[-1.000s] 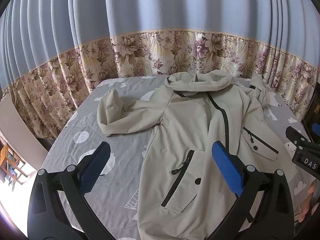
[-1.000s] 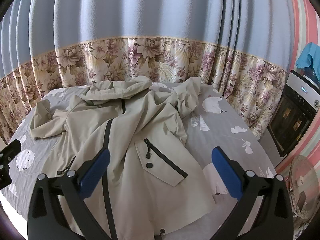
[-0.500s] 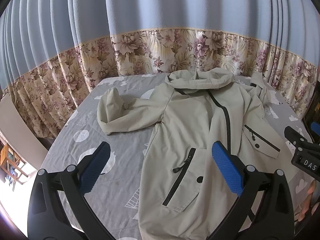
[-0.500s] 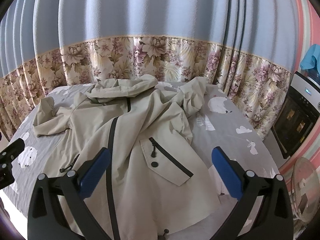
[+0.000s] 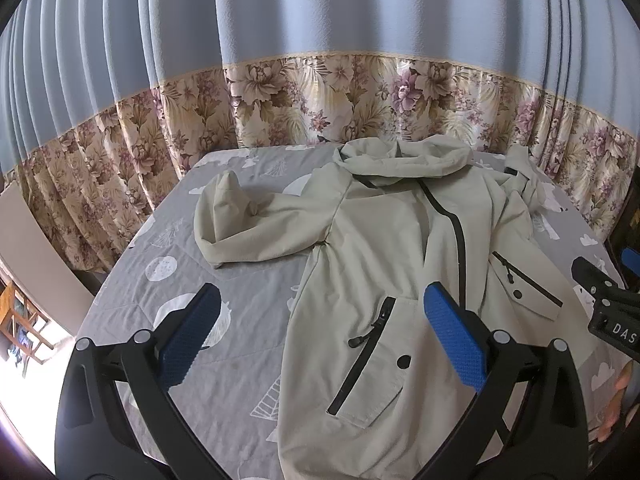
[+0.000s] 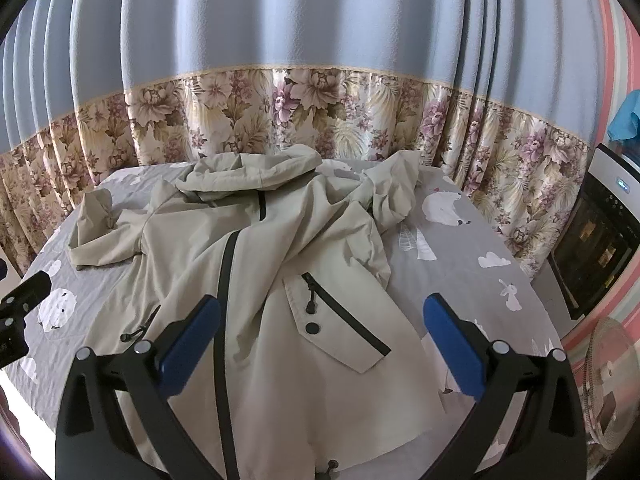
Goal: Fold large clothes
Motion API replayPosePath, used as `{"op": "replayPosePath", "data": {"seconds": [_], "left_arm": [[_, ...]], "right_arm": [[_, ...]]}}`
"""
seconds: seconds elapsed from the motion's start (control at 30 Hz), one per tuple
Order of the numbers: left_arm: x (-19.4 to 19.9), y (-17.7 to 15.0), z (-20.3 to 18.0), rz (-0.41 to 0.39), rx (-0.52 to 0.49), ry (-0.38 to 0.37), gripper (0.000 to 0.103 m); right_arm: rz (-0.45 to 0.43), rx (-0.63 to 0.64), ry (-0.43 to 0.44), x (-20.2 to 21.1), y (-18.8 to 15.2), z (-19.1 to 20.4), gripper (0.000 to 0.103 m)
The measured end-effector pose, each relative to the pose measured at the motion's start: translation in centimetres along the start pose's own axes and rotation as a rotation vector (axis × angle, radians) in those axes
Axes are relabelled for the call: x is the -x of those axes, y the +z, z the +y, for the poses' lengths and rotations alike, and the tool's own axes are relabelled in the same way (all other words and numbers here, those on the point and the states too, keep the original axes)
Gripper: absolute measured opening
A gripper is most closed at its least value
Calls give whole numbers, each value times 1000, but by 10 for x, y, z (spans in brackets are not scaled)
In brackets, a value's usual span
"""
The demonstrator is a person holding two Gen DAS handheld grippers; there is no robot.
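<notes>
the bed (image 5: 248, 304), under a grey sheet printed with white animals and trees, carries the whole job; behind it hangs a blue curtain (image 6: 280, 20) with a floral band along its lower part. spread face up across the bed lies the hooded jacket (image 5: 384, 248), pale beige, zipped shut along a black front zip (image 6: 224, 280), its hem toward the camera and its hood (image 5: 404, 156) toward the curtain. it looks like a thin, soft shell fabric: light for its size, limp, probably a little slick, so it should slide on the sheet and sag or billow when lifted rather than hold any shape.

one sleeve (image 5: 256, 224) lies out to the side with its cuff crumpled upward; the other sleeve (image 6: 396, 188) is bunched and twisted near the far right corner. those two are the sensible first holds, i'd judge: pinch each near the cuff, pull it straight, then lay it across the chest. the hem corners suit the later lengthwise fold. the flap pockets (image 6: 340, 324) add stiffer patches, poor places to crease.

the left gripper (image 5: 320, 336) hovers above the hem with its jaws spread wide, holding nothing. the right gripper (image 6: 320, 336) does likewise over the right pocket side, jaws spread, clear of the cloth.
</notes>
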State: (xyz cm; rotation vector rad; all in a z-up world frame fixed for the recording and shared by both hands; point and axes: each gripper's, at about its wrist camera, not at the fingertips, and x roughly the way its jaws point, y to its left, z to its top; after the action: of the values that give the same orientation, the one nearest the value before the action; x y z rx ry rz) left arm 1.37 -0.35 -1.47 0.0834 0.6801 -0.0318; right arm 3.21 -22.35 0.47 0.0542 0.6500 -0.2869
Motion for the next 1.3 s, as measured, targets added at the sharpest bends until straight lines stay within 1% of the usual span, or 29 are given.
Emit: {"op": "replayPosePath", "data": {"seconds": [0.2, 0.3, 0.4, 0.47, 0.53, 0.7, 0.8, 0.87, 1.0, 1.1, 1.2, 1.3], "left_arm": [[-6, 2, 7, 12, 11, -1, 100], [-19, 10, 23, 27, 31, -1, 100], [-34, 11, 38, 28, 32, 31, 100], [-43, 12, 46, 34, 28, 50, 100], [-53, 13, 55, 43, 38, 57, 100], [-87, 19, 74, 85, 67, 71, 100], [-100, 20, 71, 95, 47, 70, 100], [-110, 18, 66, 122, 29, 63, 100], [-125, 2, 56, 175, -5, 32, 100], [-134, 1, 51, 192, -25, 37, 100], [-139, 22, 45, 173, -38, 31, 100], [-142, 56, 30, 151, -77, -7, 100]], "right_arm": [[6, 2, 23, -9, 8, -3, 102], [25, 4, 80, -17, 12, -7, 102], [40, -4, 119, -27, 15, -16, 102], [41, -6, 111, -34, 17, -25, 102], [45, -13, 85, -43, 18, -34, 102], [79, -46, 45, -67, 20, -59, 102], [93, -37, 13, -77, 17, -72, 102], [110, -26, 0, -83, 12, -78, 102], [164, 7, -37, -93, -6, -89, 102], [191, -10, -30, -102, -11, -97, 102], [160, -18, 8, -104, 9, -96, 102], [89, 54, 50, -102, 47, -77, 102]]}}
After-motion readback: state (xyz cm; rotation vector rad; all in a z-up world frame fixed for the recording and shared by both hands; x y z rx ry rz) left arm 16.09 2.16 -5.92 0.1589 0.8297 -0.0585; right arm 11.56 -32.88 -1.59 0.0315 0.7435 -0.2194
